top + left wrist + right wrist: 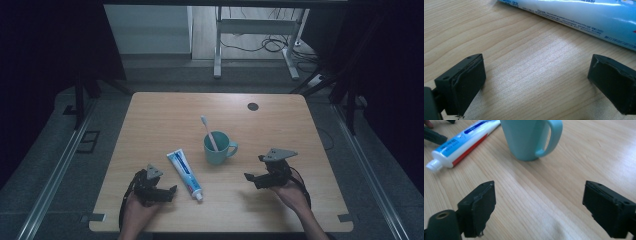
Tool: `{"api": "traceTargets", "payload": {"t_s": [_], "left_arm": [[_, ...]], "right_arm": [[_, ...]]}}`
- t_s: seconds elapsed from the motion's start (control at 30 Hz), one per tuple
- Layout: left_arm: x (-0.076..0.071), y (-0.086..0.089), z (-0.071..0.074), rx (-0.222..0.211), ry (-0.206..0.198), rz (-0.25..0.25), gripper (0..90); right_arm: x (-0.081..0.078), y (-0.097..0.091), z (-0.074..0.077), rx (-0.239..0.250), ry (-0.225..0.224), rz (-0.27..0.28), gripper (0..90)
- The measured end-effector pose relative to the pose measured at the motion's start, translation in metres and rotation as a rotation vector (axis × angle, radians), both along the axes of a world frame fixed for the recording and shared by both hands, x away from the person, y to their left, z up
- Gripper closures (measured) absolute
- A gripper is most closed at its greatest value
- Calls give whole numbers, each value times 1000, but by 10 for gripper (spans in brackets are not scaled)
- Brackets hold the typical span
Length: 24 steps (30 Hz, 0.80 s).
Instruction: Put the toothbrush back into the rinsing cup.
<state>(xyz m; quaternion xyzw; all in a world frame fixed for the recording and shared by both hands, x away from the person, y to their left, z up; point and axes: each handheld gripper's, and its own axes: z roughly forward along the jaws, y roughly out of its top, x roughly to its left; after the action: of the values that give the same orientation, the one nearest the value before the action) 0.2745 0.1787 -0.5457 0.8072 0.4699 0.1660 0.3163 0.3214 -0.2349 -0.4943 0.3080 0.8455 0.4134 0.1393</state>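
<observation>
High view: a teal mug (218,148) is seen upright near the middle of the counter (165,112), with a toothbrush (209,133) standing in it, head up. A toothpaste tube (184,174) is laid flat just left of the mug, cap toward the person. The left gripper (169,192) is held beside the tube, the right gripper (254,170) right of the mug; both are spread wide with nothing held.

Left gripper view: bare counter is framed between the parted jaws. The tube (579,17) is cut off at the top edge.

Right gripper view: nothing is gripped. The mug (530,137) is cut off above, so its contents are hidden. The tube (461,143) is shown with its cap (432,165).
</observation>
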Motion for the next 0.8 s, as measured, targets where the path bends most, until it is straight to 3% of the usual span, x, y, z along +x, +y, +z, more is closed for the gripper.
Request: {"api": "traceTargets", "payload": {"t_s": [0.2,0.8], "left_arm": [[0,0,0,1,0,0,16],[0,0,0,3,-2,-3,16]], "right_arm": [[-6,-7,-8,-8,1,-11,42],[-13,-21,-35,-45,31,-32,44]]}}
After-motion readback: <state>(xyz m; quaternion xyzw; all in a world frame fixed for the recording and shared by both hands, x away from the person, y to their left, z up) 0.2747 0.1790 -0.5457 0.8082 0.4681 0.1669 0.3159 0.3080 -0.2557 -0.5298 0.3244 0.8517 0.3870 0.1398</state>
